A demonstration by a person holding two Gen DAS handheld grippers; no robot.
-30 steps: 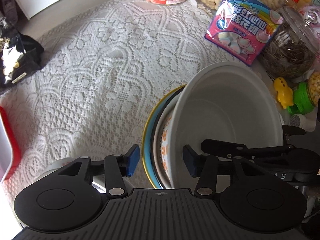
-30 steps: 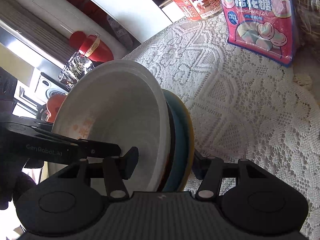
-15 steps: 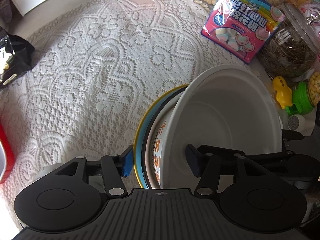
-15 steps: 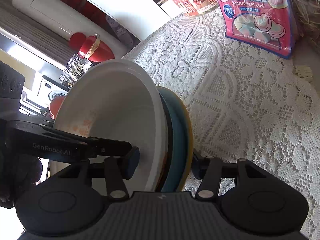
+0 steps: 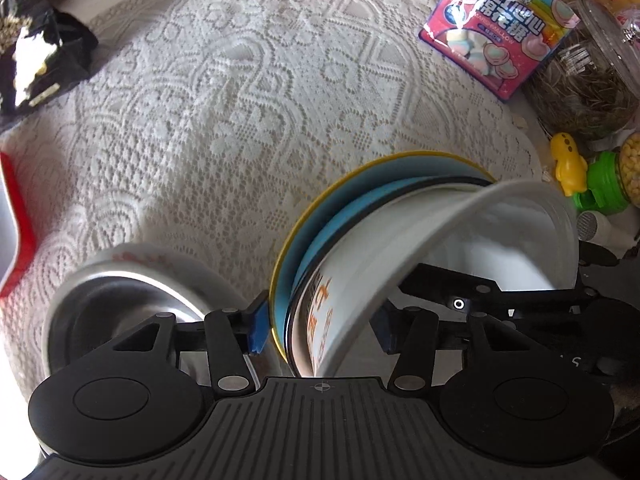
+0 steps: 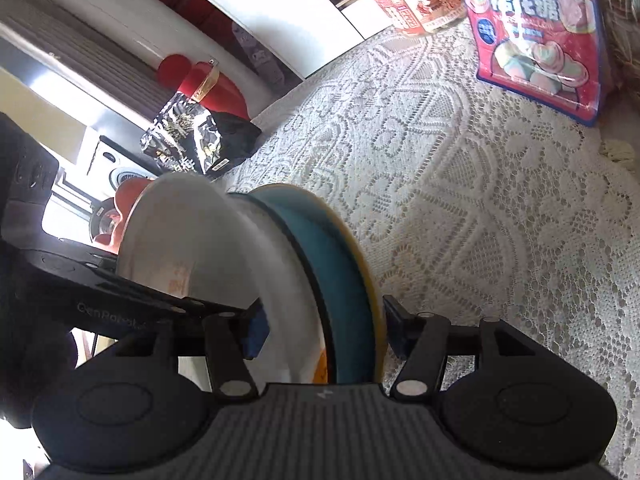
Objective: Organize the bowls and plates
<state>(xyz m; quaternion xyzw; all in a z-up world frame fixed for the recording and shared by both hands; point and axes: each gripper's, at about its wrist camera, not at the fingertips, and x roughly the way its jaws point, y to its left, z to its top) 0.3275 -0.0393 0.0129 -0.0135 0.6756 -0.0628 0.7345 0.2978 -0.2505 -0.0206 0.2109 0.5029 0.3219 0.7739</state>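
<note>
Progress: partway, by the look of it. A white bowl (image 5: 472, 248) with orange print sits nested in a blue plate with a yellow rim (image 5: 308, 248), and the pair is tipped up on edge over the lace-covered bench (image 5: 240, 100).
Left hand-held gripper (image 5: 320, 330): jaws closing around the stack's edge; its left pad lies against the plate's rim, the right pad is hidden behind the bowl, so a firm grip cannot be confirmed.
Right hand-held gripper (image 6: 322, 330): jaws opening, with the bowl and plate between them; whether its pads press on the stack cannot be told.
Where the stack is: held off the bench between both tools, just beside the steel bowl (image 5: 120, 300).
Steel bowl: on the bench, not yet joined to the stack.
Left to do: likely set the stack down and gather in the steel bowl.
Count, dishes: one white bowl, one blue plate, one steel bowl.
Count, other things: one marshmallow bag (image 5: 496, 32) well beyond the steel bowl; one black snack bag (image 5: 36, 52).
</note>
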